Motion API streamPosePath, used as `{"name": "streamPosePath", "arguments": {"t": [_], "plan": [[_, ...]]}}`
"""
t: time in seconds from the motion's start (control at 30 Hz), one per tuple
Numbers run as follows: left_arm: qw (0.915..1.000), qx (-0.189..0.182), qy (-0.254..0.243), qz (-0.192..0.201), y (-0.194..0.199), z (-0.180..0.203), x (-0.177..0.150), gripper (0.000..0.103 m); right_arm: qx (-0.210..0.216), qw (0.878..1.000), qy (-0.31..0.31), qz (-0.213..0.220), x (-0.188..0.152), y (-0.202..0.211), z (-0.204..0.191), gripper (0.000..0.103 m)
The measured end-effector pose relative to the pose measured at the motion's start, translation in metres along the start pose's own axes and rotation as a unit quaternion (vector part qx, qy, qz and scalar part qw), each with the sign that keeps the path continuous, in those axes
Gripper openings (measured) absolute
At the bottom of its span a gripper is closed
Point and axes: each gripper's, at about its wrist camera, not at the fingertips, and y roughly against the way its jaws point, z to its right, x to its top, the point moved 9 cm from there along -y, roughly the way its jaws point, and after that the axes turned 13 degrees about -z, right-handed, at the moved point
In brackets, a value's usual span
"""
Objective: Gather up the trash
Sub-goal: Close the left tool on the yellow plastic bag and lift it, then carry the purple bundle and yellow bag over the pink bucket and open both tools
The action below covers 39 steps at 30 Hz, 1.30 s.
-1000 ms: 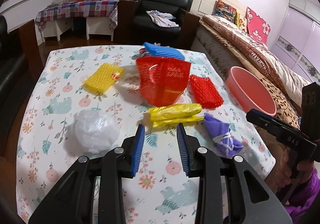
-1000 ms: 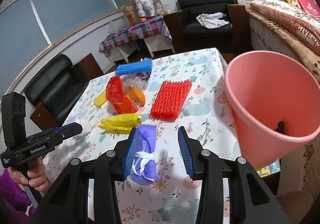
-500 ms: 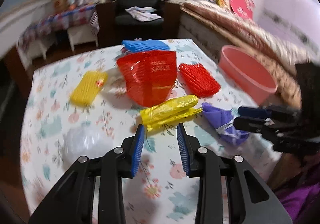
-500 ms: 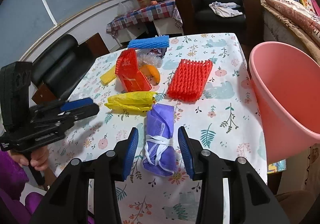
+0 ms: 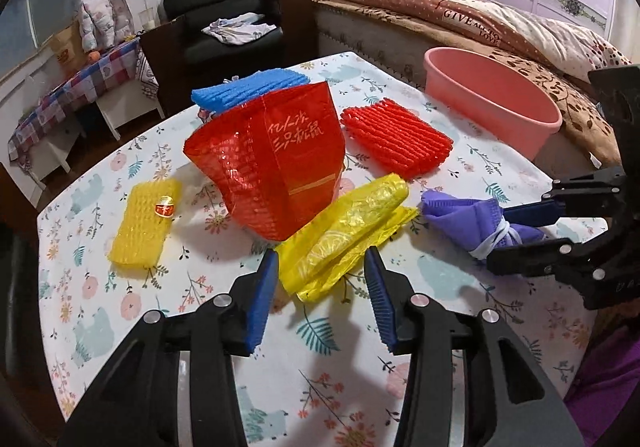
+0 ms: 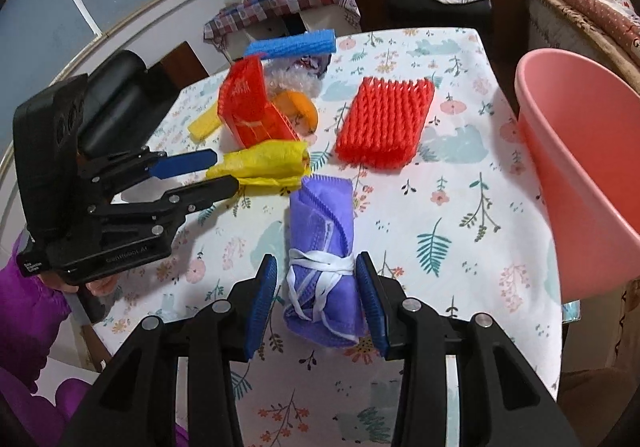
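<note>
A crumpled yellow plastic bag (image 5: 344,231) lies on the flowered tablecloth in front of a red bag (image 5: 276,159). My left gripper (image 5: 322,267) is low over the bag's near end. Its jaws are opening, with the bag between them and the pads not pressing; the right wrist view shows this gripper (image 6: 226,169) at the bag's (image 6: 268,163) left end. A purple cloth bundle tied with white straps (image 6: 320,247) lies nearer the pink basin (image 6: 580,187). My right gripper (image 6: 316,263) straddles its tied end, open, pads close on both sides.
More litter lies on the table: a red foam net (image 5: 396,139), a yellow foam net (image 5: 144,223), a blue foam net (image 5: 248,87) and an orange (image 6: 300,107) behind the red bag. The pink basin (image 5: 492,95) stands at the table's right edge, a bed behind it.
Both grippers came down and forward. The left one rolled and its jaws widened around the yellow bag's end. The right one now has the purple bundle between its pads.
</note>
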Motion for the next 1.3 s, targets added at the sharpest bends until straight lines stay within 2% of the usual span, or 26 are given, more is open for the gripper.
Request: {"name": "streamPosePath", "arguments": {"t": [0.07, 0.17, 0.33, 0.4, 0.47, 0.6, 1.0, 1.3], "plan": [[1.0000, -0.007, -0.002, 0.003, -0.002, 0.000, 0.000, 0.045, 0.000, 1.000, 0.003, 0.000, 0.001, -0.001, -0.002, 0.045], [0.9999, -0.013, -0.001, 0.007, -0.001, 0.001, -0.001, 0.042, -0.001, 1.000, 0.005, 0.001, 0.001, -0.001, -0.002, 0.045], [1.0000, -0.006, 0.004, 0.002, -0.002, -0.001, -0.003, 0.018, 0.004, 1.000, 0.000, 0.002, 0.002, -0.001, 0.001, 0.043], [1.0000, -0.001, 0.007, 0.000, -0.002, -0.003, -0.003, 0.014, 0.003, 1.000, -0.001, 0.001, 0.001, -0.001, 0.002, 0.035], [0.9999, 0.000, 0.010, 0.001, 0.000, -0.003, -0.004, 0.011, 0.008, 1.000, -0.004, 0.001, 0.000, 0.000, 0.004, 0.032], [0.9998, -0.007, 0.019, 0.003, 0.006, 0.000, -0.005, 0.010, 0.014, 1.000, -0.005, 0.010, 0.000, 0.005, 0.005, 0.031], [0.9927, -0.076, 0.088, 0.031, 0.038, 0.014, 0.003, 0.010, 0.024, 0.998, -0.018, 0.059, 0.006, 0.031, 0.011, 0.031], [0.9902, -0.097, 0.091, 0.042, 0.043, 0.041, 0.033, 0.010, 0.009, 0.992, -0.050, 0.113, 0.016, 0.063, 0.042, 0.031]]}}
